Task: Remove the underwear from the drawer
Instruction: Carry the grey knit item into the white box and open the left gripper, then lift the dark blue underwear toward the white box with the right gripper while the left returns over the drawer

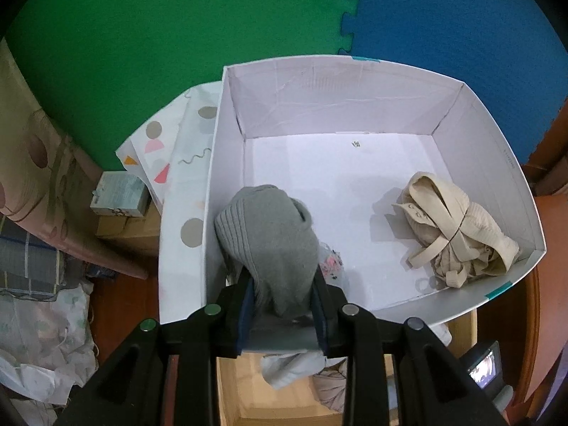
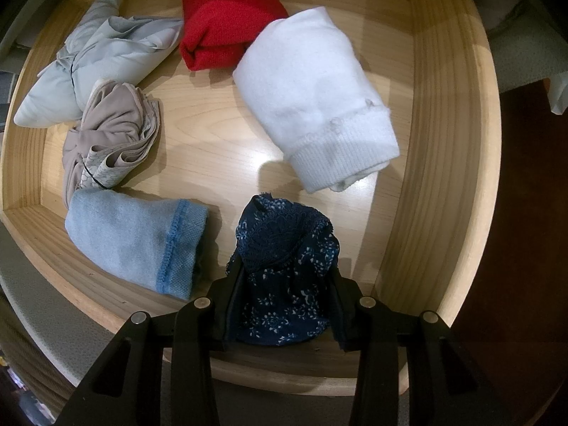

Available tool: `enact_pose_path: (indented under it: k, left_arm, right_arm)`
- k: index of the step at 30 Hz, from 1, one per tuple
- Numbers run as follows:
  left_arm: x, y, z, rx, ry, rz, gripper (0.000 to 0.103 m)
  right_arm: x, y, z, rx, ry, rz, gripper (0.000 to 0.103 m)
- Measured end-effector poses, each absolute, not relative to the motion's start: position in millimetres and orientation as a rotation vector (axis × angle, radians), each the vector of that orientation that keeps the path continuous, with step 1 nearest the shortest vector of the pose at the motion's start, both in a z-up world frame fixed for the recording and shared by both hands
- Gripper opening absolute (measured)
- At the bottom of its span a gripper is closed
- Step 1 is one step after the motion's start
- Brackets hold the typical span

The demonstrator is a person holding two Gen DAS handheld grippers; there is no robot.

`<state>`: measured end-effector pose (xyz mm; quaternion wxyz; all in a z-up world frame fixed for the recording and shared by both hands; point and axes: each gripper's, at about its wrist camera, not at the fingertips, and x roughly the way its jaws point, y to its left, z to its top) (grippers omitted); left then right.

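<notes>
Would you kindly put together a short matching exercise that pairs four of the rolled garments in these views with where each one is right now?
Garments:
1. grey roll
2. beige bundle
3. navy floral roll
4. white roll

Places:
A. lying loose on the wooden drawer floor
B. between the right gripper pads
C. lying in the white box, at its right side
D. between the left gripper pads, over the box

Pairs: 1-D, 2-C, 3-B, 4-A

no text legible — marks too small
</notes>
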<state>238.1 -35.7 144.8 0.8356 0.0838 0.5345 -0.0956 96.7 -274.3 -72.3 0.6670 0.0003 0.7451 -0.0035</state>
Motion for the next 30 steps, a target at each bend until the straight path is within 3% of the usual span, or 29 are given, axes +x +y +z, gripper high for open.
enact_pose_path:
  k: [6, 18, 30]
  left_arm:
    - [233.1, -40.6, 156.2, 0.193, 1.083, -0.205, 0.042]
    - [199.2, -14.7, 203.1, 0.123, 0.970, -0.217, 0.043]
    - [140.6, 42.1, 180.2, 0.154, 1.000, -0.178, 0.044]
  right_arm:
    - [94.8, -276.0, -72.4, 0.001, 1.679, -0.009, 0.038]
    - [95.7, -269.9, -74.8, -0.017, 1.675, -0.062, 0.038]
    - [87.8, -280.9, -73.7, 0.035, 1.633, -0.213, 0.036]
